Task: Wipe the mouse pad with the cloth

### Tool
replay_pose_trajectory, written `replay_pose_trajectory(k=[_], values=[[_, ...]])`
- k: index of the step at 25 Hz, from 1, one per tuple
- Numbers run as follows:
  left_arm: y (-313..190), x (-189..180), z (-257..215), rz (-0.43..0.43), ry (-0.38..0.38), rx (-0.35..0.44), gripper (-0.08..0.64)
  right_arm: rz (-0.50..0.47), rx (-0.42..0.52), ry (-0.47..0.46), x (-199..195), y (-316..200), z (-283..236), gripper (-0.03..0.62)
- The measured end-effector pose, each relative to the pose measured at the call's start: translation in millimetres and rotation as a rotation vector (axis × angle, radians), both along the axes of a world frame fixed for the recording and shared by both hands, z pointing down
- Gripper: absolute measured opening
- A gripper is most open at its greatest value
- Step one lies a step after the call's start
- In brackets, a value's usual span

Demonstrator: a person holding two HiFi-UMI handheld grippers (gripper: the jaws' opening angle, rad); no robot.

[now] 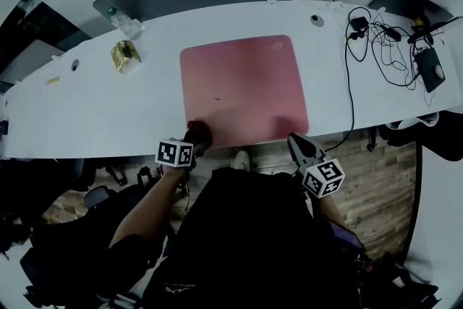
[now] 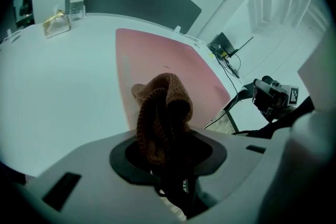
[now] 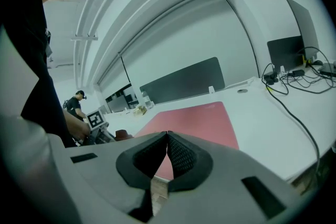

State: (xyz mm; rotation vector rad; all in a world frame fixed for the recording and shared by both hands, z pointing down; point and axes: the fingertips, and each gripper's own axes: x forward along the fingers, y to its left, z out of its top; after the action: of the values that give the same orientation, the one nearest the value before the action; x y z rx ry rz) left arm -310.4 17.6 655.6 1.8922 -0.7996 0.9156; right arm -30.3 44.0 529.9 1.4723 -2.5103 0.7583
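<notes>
Cloth clamped in left tool.

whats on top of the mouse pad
The cloth, in the left gripper, covers the mouse pad's near-left corner; the rest shows only a tiny dark speck.

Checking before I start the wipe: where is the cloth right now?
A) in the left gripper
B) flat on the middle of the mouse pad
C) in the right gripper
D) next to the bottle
A: the brown cloth is clamped in the left gripper jaws at the mouse pad near-left corner; the right gripper is shut, empty.
</notes>
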Motion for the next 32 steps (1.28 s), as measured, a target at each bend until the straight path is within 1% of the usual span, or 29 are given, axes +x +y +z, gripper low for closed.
replay_pose_trajectory(k=[3, 7, 9, 12, 16, 20, 21, 28, 32], values=[[-0.2, -21.5, 0.0, -0.025, -0.031, 0.009, 0.138, -0.019, 0.0, 0.001, -6.8, -3.0, 0.0, 0.026], [-2.0, -39.9, 0.3, -0.071, -0.055, 0.013, 0.138, -0.03, 0.001, 0.008, -10.0, -7.9, 0.3, 0.026], [-2.4, -42.0, -3.1, -0.091, -0.044, 0.013, 0.138, -0.029, 0.004, 0.012, -9.9, -10.0, -0.8, 0.026], [-8.8, -29.9, -14.9, -0.102, 0.015, 0.038, 0.138, -0.017, 0.01, 0.011, -4.8, -12.9, -1.2, 0.026], [-20.2, 7.0, -44.2, -0.08, 0.091, 0.073, 0.138, 0.005, 0.0, 0.003, 7.5, -12.3, 2.6, 0.026], [-29.2, 61.6, -51.9, -0.009, 0.208, 0.076, 0.138, 0.019, -0.003, -0.001, 21.2, -17.4, 4.1, 0.026], [-31.0, 75.5, -52.1, 0.01, 0.226, 0.076, 0.138, 0.02, -0.002, -0.004, 24.5, -19.8, 4.6, 0.026], [-42.2, 173.3, -46.6, 0.15, 0.27, 0.061, 0.138, 0.029, -0.005, -0.026, 52.4, -33.4, 7.7, 0.026], [-52.2, 225.0, -37.9, 0.237, 0.263, 0.044, 0.138, 0.031, -0.005, -0.036, 69.5, -40.4, 9.3, 0.026]])
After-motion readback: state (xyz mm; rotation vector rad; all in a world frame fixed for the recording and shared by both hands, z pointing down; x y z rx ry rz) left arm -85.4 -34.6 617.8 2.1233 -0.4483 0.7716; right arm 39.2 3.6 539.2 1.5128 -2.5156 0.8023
